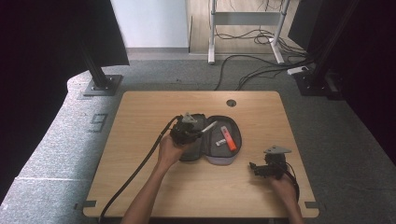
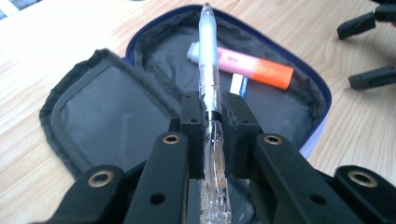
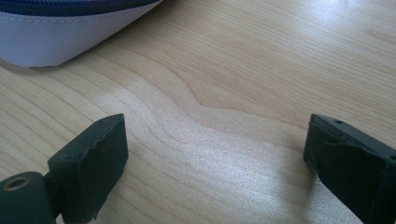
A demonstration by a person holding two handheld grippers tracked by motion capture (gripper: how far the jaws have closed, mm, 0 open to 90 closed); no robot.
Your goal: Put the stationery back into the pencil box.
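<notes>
From the high view, your left hand-held gripper [image 1: 198, 132] sat over the open pencil case [image 1: 212, 158] near the middle of the tabletop [image 1: 140, 112], pinching a clear pen [image 1: 208, 126] that stuck out toward the right half of the case. An orange highlighter [image 1: 229, 139] lay inside that right half, with a small white eraser [image 1: 218, 141] just beside it. Your right hand-held gripper [image 1: 254, 169] rested low on the tabletop, near the right front corner and well apart from the case, with its jaws pointing left toward it.

In the left gripper view, your left hand-held gripper [image 2: 214, 122] had its two black pads pressed against the pen [image 2: 208, 60] on either side (the clear barrel ran straight up between them). The pen's tip reached out above the far rim of the pencil case [image 2: 93, 116]. Below it in the dark lining lay the highlighter [image 2: 254, 65], pink at one end and orange at the other, and the eraser [image 2: 238, 85] peeked out from under it. Your other gripper's jaws [image 2: 369, 46] showed at the right edge.

In the right gripper view, your right hand-held gripper [image 3: 215, 149] stood spread wide over bare wood, with nothing between its jaws. The pale outer side of the pencil case [image 3: 56, 42] showed at the upper left, clear of both jaws.
</notes>
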